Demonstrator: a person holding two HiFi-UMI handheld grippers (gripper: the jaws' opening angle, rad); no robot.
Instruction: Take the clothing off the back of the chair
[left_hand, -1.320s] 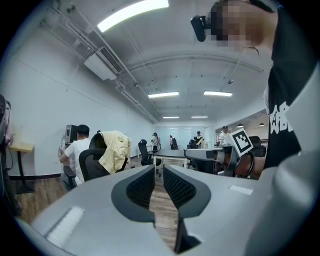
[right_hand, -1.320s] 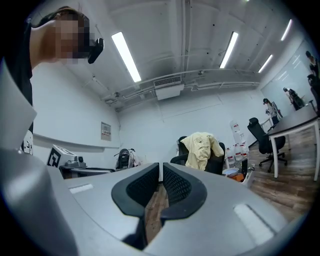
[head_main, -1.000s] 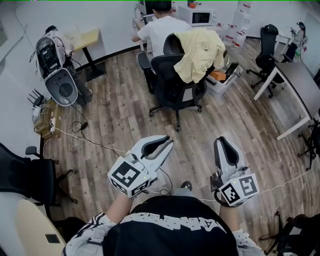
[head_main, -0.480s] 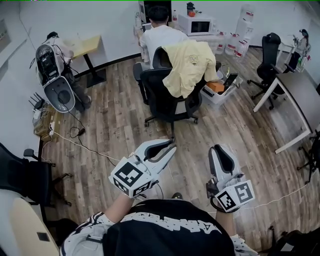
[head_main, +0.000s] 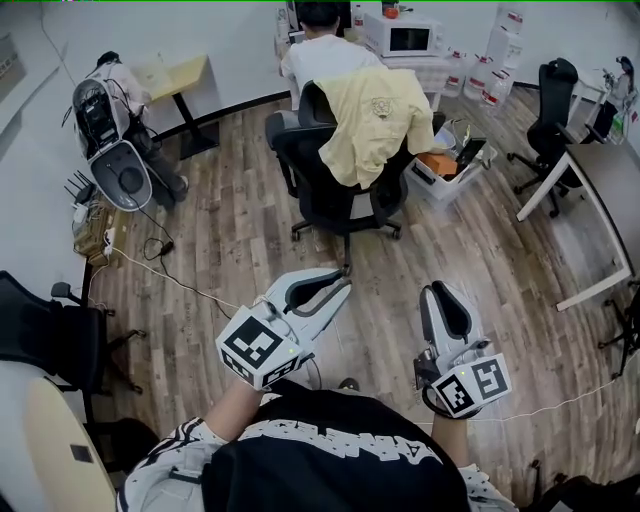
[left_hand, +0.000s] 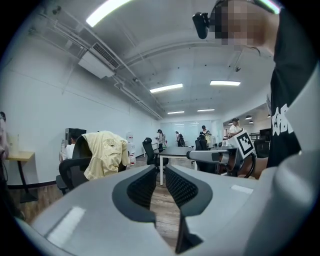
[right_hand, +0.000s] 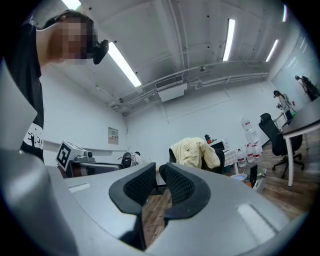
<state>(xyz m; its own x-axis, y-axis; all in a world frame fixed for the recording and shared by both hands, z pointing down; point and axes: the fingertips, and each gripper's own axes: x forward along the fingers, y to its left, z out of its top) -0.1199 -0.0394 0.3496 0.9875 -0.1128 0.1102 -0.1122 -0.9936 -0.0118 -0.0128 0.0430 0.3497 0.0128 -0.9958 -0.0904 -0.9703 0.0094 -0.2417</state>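
Both hand-held grippers (head_main: 338, 287) (head_main: 441, 293), opening empty, face distant clothing (head_main: 375, 118).

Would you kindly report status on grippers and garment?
Left gripper, right gripper: empty, just opening. Pale yellow shirt draped over back of black office chair, untouched. Only wooden floor between.

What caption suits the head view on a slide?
Left gripper and right gripper, just opened wider, empty, face yellow shirt on office chair.
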